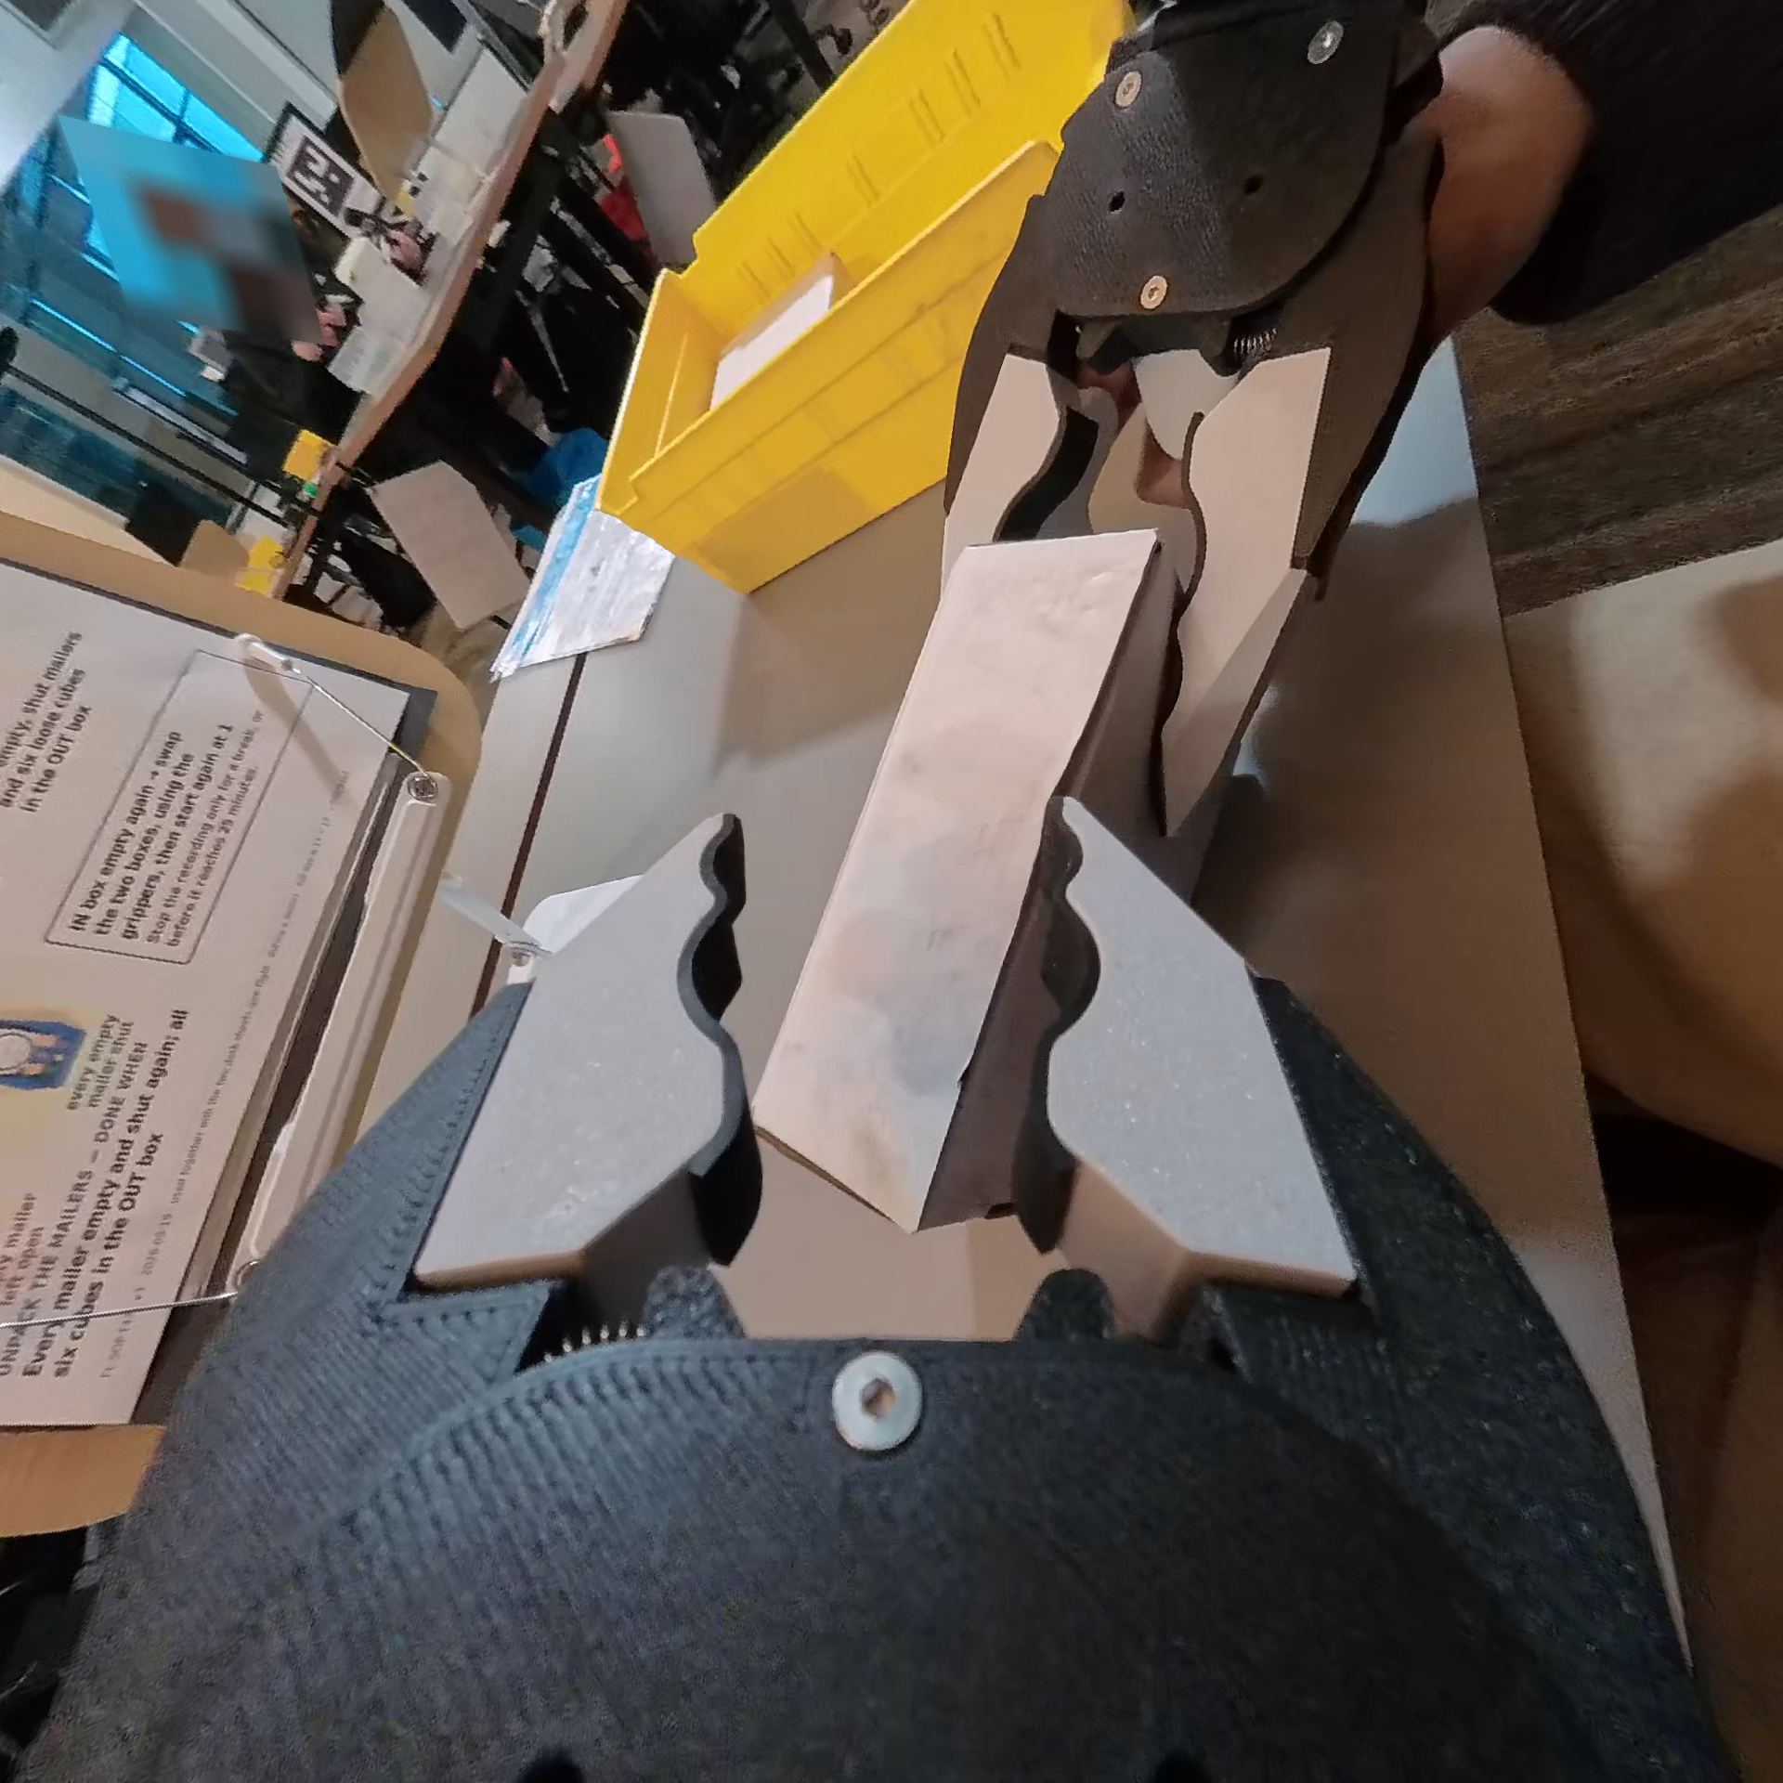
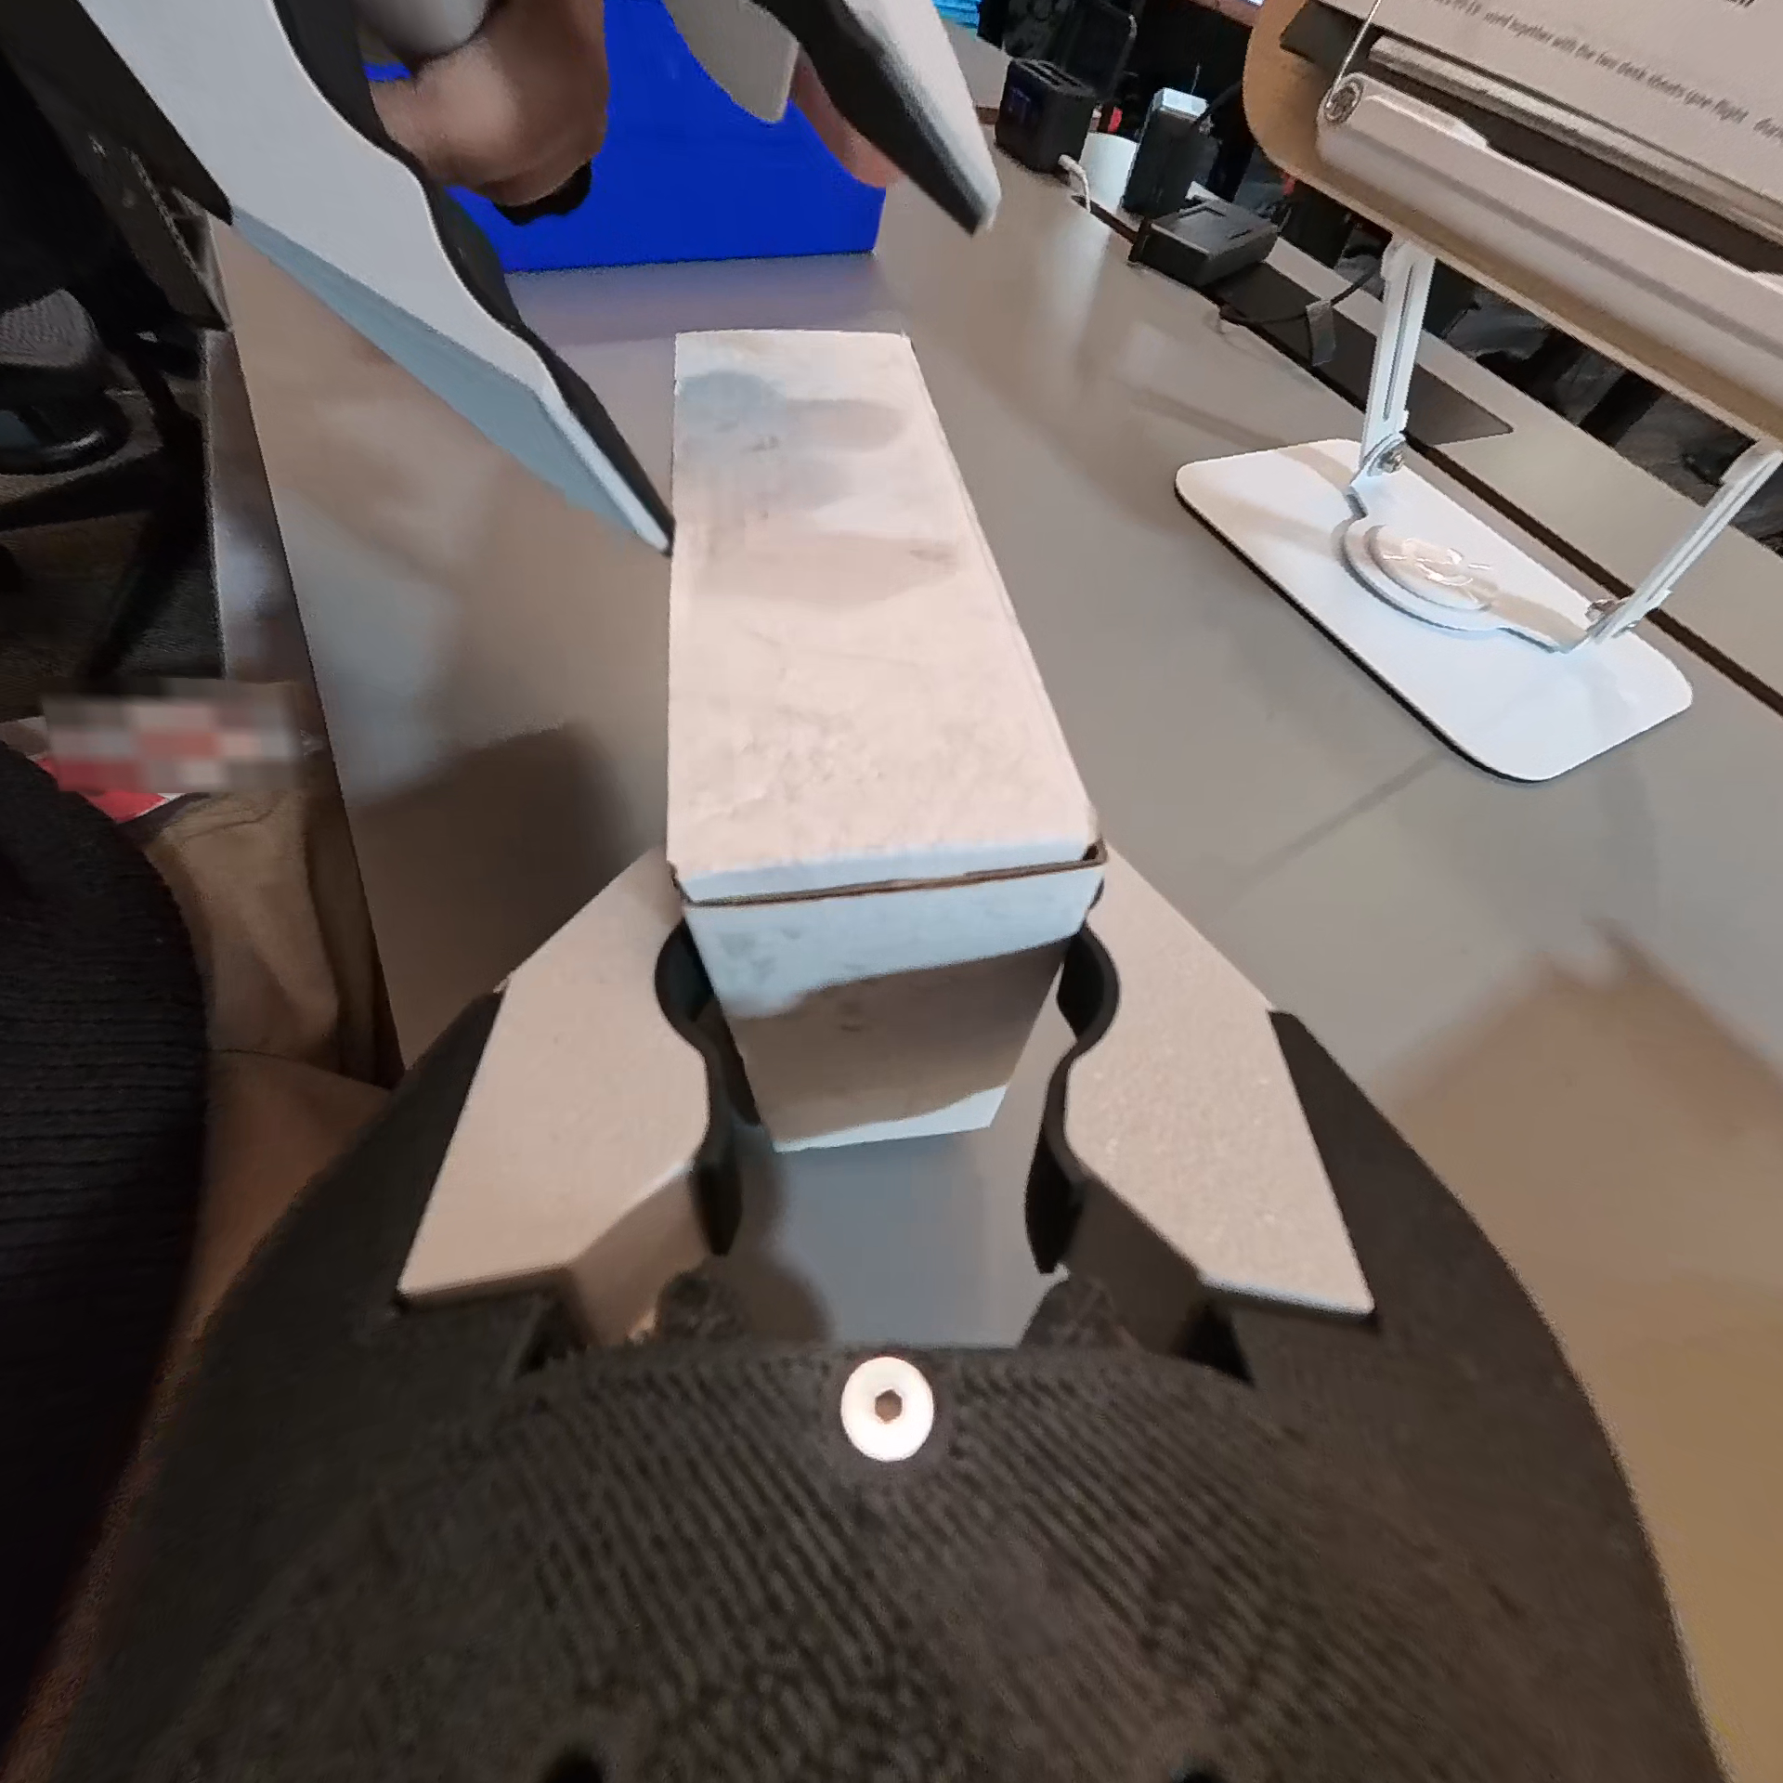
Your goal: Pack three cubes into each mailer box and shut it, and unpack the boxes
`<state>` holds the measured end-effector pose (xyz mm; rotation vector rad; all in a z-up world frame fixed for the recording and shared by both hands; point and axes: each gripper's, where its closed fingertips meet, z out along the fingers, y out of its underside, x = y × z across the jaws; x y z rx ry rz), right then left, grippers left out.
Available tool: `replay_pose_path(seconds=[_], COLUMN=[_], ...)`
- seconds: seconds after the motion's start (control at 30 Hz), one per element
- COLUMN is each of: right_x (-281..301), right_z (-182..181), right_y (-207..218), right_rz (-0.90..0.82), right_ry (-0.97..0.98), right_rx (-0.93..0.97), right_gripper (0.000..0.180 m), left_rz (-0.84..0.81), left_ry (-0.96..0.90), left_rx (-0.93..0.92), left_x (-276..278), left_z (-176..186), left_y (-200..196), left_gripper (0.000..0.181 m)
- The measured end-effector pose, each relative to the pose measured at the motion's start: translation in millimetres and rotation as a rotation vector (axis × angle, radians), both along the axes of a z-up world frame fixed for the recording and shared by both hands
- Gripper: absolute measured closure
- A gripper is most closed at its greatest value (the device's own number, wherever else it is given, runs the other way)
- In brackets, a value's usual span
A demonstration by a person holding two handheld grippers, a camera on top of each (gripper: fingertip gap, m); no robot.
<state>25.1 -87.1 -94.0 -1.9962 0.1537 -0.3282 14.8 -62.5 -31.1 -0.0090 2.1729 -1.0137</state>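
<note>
A long white mailer box (image 1: 965, 839) with its lid shut lies on the grey table (image 1: 1399, 965). My left gripper (image 1: 897, 820) is open and straddles one end of the box. In the right wrist view, one of its fingertips (image 2: 656, 526) touches the box's side and the other stands clear. My right gripper (image 2: 883, 868) is shut on the opposite end of the mailer box (image 2: 849, 627). It also shows at the far end in the left wrist view (image 1: 1110, 617). No cubes are in view.
A yellow bin (image 1: 868, 241) holding a white box (image 1: 781, 338) stands beyond the mailer. A blue bin (image 2: 695, 174) is at the other end. An instruction sheet (image 1: 193, 917) sits on a white stand (image 2: 1428, 598). A plastic bag (image 1: 589, 589) lies nearby.
</note>
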Motion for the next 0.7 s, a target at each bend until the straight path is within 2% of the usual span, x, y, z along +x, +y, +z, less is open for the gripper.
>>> replay_pose_path(seconds=[0.37,0.5,0.7], right_x=[1,3,0], right_z=[0,0,0], right_y=[-1,-4,-3], right_rz=[-0.01,-0.02,-0.004], right_ry=[0.088,0.042,0.076], right_rx=[0.019,-0.018,-0.012], right_gripper=[0.106,0.107,0.107], left_rz=[0.04,0.045,0.039], left_ry=[-0.11,-0.146,-0.155], left_rx=[-0.034,-0.038,-0.088], left_x=[8,8,7], left_z=[14,18,26], left_y=[0,-3,-4], left_gripper=[0.113,0.111,0.118])
